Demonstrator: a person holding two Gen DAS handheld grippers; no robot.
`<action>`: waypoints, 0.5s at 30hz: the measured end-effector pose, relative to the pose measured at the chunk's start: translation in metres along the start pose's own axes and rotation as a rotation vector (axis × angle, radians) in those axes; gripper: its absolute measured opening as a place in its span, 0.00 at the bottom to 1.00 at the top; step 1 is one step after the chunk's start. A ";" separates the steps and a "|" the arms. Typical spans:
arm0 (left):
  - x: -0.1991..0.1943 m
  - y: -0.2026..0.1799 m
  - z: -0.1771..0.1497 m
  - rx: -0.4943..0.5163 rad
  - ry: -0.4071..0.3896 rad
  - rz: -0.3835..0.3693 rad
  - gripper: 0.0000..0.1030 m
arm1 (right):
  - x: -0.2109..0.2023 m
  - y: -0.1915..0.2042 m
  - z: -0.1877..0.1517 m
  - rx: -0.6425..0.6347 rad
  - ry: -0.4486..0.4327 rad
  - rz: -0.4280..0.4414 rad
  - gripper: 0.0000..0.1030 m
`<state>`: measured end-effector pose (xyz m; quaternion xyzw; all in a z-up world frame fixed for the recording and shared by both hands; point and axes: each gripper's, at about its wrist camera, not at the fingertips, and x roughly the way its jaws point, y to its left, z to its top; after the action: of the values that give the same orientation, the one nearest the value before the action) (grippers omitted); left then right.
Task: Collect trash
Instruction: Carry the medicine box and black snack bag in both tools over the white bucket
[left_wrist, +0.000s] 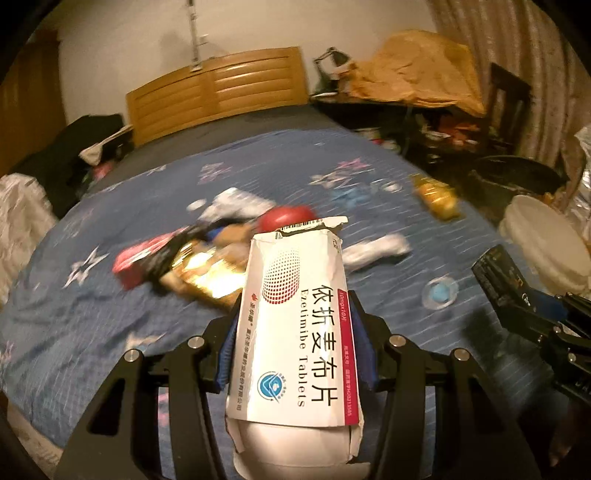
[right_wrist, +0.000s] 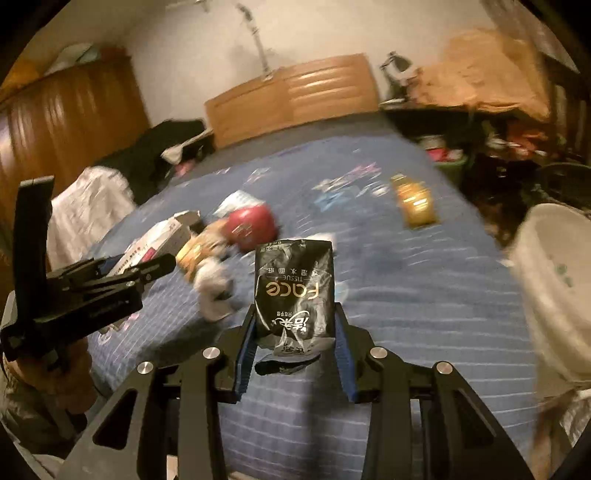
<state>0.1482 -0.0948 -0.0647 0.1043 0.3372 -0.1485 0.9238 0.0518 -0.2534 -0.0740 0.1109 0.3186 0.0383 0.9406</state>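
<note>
My left gripper (left_wrist: 295, 325) is shut on a white and red tablet box (left_wrist: 295, 325), torn open at its far end, held above the blue bed (left_wrist: 92, 332). It also shows in the right wrist view (right_wrist: 155, 242). My right gripper (right_wrist: 295, 328) is shut on a black tissue wrapper (right_wrist: 295, 288); in the left wrist view the wrapper (left_wrist: 498, 273) is at the right. More trash lies on the bed: a red round thing (left_wrist: 286, 218), a gold wrapper (left_wrist: 207, 273), crumpled white paper (right_wrist: 216, 291), a yellow packet (right_wrist: 415, 201) and a small clear lid (left_wrist: 439, 291).
A white bag or bin (right_wrist: 554, 288) stands at the bed's right side. A wooden headboard (left_wrist: 218, 92) is at the far end. Dark clothes (left_wrist: 85, 147) lie far left. A cluttered table (left_wrist: 424, 103) stands at the back right.
</note>
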 end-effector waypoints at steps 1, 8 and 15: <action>0.001 -0.011 0.006 0.009 -0.005 -0.018 0.48 | -0.006 -0.007 0.002 0.008 -0.015 -0.016 0.38; 0.007 -0.093 0.046 0.107 -0.039 -0.137 0.48 | -0.070 -0.084 0.021 0.071 -0.125 -0.181 0.39; 0.019 -0.180 0.077 0.224 -0.053 -0.245 0.48 | -0.126 -0.168 0.033 0.126 -0.165 -0.361 0.39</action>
<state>0.1455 -0.2892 -0.0355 0.1608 0.3041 -0.2994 0.8900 -0.0277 -0.4406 -0.0132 0.1132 0.2571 -0.1603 0.9463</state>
